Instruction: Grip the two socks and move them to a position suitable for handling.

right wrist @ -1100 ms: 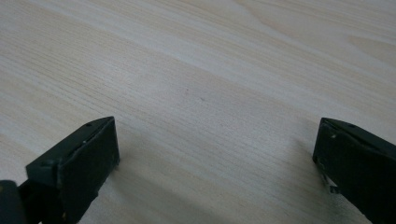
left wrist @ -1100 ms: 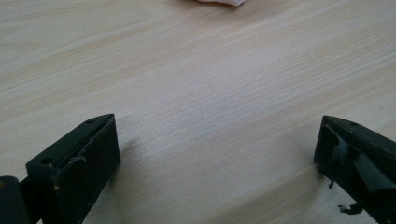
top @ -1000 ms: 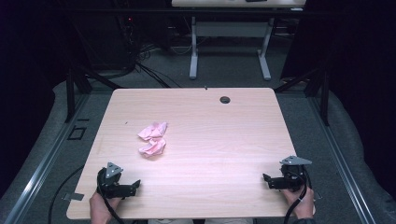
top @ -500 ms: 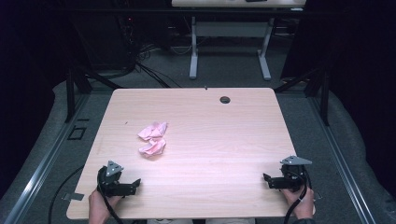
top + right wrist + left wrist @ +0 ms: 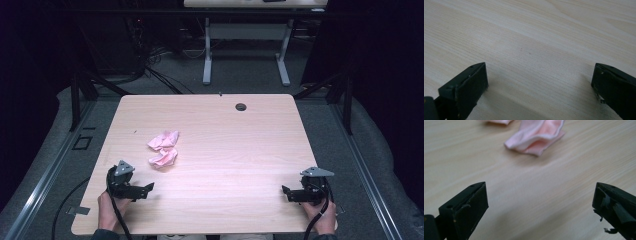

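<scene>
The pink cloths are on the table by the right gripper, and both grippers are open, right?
Not quite. The high view shows the two pink cloths lying near the left gripper, far from the right gripper. The rest holds: they are on the table, and both grippers' jaws stand wide open.

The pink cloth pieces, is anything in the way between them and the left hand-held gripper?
Nothing visible is. Bare table lies between the open left hand-held gripper and the nearer pink cloth piece, with the second piece just beyond it.
</scene>
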### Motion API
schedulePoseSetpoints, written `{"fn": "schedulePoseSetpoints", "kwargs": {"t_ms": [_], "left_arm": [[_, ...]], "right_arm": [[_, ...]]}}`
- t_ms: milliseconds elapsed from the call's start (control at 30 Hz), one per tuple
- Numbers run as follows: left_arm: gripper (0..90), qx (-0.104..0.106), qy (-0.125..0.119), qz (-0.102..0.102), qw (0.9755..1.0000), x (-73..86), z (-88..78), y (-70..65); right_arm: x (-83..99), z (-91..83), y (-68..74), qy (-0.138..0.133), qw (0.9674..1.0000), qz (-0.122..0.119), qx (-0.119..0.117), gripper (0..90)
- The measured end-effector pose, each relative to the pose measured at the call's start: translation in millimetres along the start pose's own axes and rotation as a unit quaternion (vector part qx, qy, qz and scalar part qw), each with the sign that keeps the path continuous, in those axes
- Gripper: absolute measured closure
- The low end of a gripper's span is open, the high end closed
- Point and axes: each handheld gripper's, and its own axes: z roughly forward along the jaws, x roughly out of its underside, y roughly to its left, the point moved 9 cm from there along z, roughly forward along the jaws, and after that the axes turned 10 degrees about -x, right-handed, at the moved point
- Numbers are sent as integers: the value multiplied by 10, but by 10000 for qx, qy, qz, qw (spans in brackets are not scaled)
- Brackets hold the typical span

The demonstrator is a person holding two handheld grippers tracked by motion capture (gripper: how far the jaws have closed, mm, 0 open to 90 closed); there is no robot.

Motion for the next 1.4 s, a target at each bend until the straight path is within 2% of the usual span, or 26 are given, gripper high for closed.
{"fn": "schedulePoseSetpoints", "kwargs": {"t_ms": [67,100,133,233,267,367,400,433,667,700,733,767,833,933,967,1133,1233,1300,1400], "left_arm": [[2,34,-23,35,10000,-62,4,-13],[3,80,-69,118,9999,-190,22,-39],[3,80,-69,118,9999,-190,22,-39],[3,172,-99,272,9994,-419,99,-88],[3,172,-99,272,9994,-419,99,-88],[26,251,5,406,9989,-558,242,-135],[35,251,5,406,9989,-558,242,-135],[52,300,73,401,9987,-596,316,-154],[170,240,302,554,9977,-587,536,-184],[223,258,341,563,9975,-579,561,-188],[223,271,390,576,9972,-574,576,-189],[285,243,372,610,9972,-577,605,-189],[325,170,364,653,9971,-579,643,-191],[411,177,415,691,9966,-568,665,-201],[411,172,457,714,9963,-561,673,-202],[554,79,550,796,9953,-532,704,-194],[606,49,582,845,9947,-521,709,-191],[630,4,569,842,9948,-519,715,-188],[728,-73,543,786,9954,-517,719,-167]], "right_arm": [[0,1,0,-5,10000,-7,-8,0],[-1,1,0,-10,10000,-6,-9,1],[-1,1,0,-10,10000,-6,-9,1],[-1,0,0,-14,10000,-3,-8,2],[-1,0,0,-14,10000,-3,-8,2],[0,-2,-3,-13,10000,-6,-1,4],[0,-2,-3,-13,10000,-6,-1,4],[0,-2,-3,-13,10000,-6,2,4],[-1,-3,-5,-24,10000,-1,15,6],[-1,-3,-5,-23,10000,-1,15,6],[-1,-3,-5,-23,10000,-1,15,6],[-1,-3,-5,-25,10000,0,15,6],[-1,-3,-5,-28,10000,2,17,6],[-1,-3,-5,-29,10000,4,18,7],[-1,-4,-6,-26,10000,6,19,7],[0,-6,-5,-15,10000,15,11,10],[0,-7,-8,-16,10000,10,18,11],[0,-7,-8,-14,10000,9,19,11],[0,-8,-11,-15,10000,19,40,12]]}}
